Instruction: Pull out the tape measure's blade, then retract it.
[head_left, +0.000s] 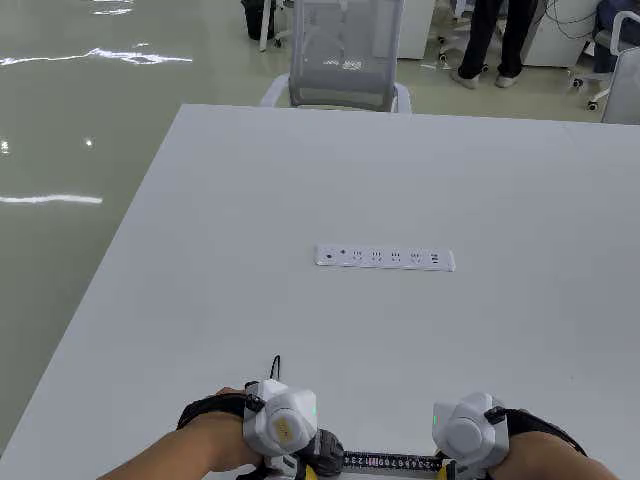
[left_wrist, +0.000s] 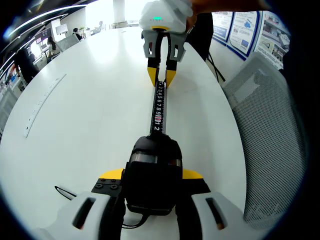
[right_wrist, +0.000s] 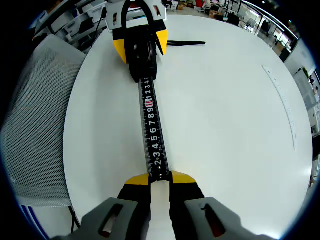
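A black tape measure case (left_wrist: 152, 172) sits between the yellow-tipped jaws of my left gripper (left_wrist: 152, 176), which is shut on it. Its black blade (left_wrist: 158, 106) with white numerals runs out over the white table to my right gripper (left_wrist: 161, 78), shut on the blade's end. In the right gripper view the blade (right_wrist: 152, 131) stretches from my right gripper (right_wrist: 160, 178) to the case (right_wrist: 141, 52) held by the left gripper (right_wrist: 140, 44). In the head view the blade (head_left: 392, 462) spans between the left gripper (head_left: 300, 462) and the right gripper (head_left: 445, 466) at the table's near edge.
A white power strip (head_left: 385, 258) lies in the middle of the white table (head_left: 300, 200). A grey mesh chair (head_left: 345, 52) stands at the far edge, and a person's legs (head_left: 495, 40) show beyond it. A black wrist strap (right_wrist: 186, 43) trails from the case.
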